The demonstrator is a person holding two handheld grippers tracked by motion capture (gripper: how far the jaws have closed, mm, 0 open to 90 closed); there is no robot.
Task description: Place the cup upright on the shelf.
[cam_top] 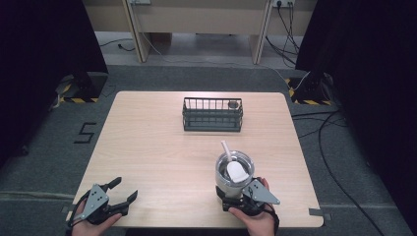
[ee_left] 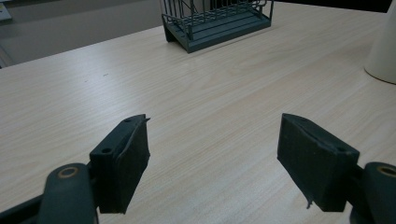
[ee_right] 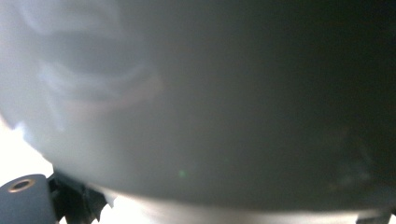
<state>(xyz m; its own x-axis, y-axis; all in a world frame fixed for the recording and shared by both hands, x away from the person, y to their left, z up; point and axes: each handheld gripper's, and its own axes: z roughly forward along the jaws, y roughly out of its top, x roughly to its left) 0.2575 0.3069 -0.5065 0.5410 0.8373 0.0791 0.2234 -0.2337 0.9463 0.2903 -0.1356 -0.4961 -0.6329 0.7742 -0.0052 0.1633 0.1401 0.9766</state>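
Two tools on the pale wooden desk [cam_top: 147, 147]. Left tool [cam_top: 124, 192] rests at the near left corner, jaws spread wide, holding nothing. Right tool [cam_top: 235, 201] sits against the base of a grey cylindrical cup [cam_top: 234, 178] holding a white scoop [cam_top: 235, 169], near right; jaws hidden, grip cannot be told. Its own camera gives grey blur. Dark wire basket [cam_top: 212, 114] stands far centre; contents unclear.

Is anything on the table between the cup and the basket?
No. The table is bare between the cup, which sits by the right tongs, and the basket straight behind it. The left tongs are off to the side, open and holding nothing.
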